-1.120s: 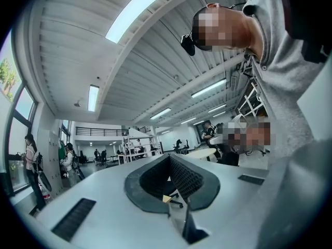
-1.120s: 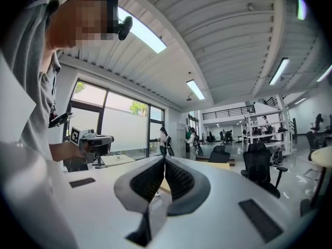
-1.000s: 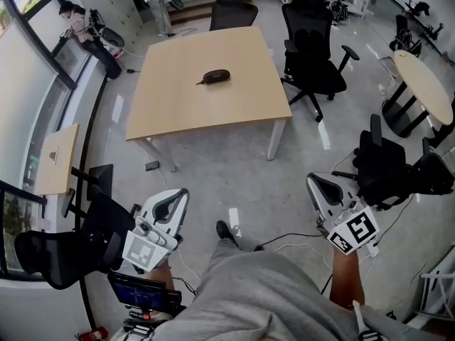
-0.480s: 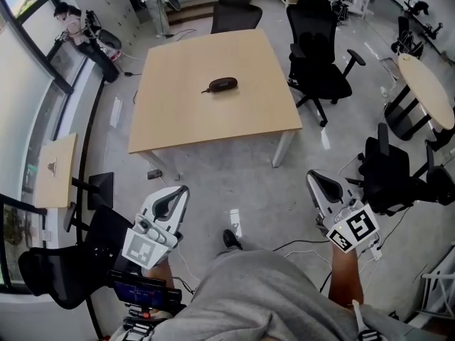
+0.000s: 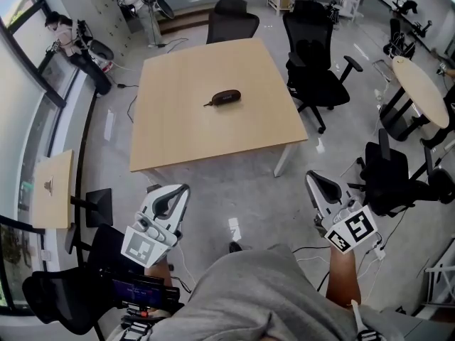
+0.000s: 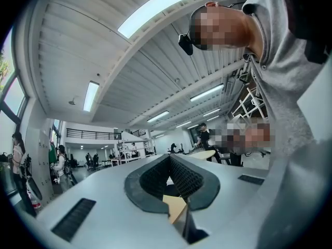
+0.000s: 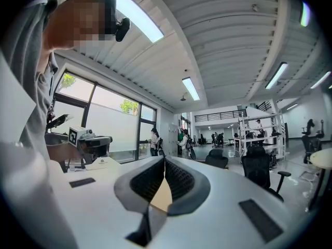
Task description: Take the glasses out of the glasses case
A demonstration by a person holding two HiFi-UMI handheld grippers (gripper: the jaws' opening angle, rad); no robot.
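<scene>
Right now the left gripper (image 5: 173, 199) and the right gripper (image 5: 321, 188) both have their jaws shut tight, with nothing held between them. They sit low and side by side (one on each side of the person's grey top (image 5: 263, 297)). The glasses case (image 5: 226, 96) is dark and looks shut. It lies near the middle of the tabletop (image 5: 185, 133), far ahead of both pairs of jaws and between their two lines. Bare grey floor (image 5: 234, 183) lies between the jaws and the tabletop. A black chair (image 5: 316, 69) stands far ahead of the right jaws.
</scene>
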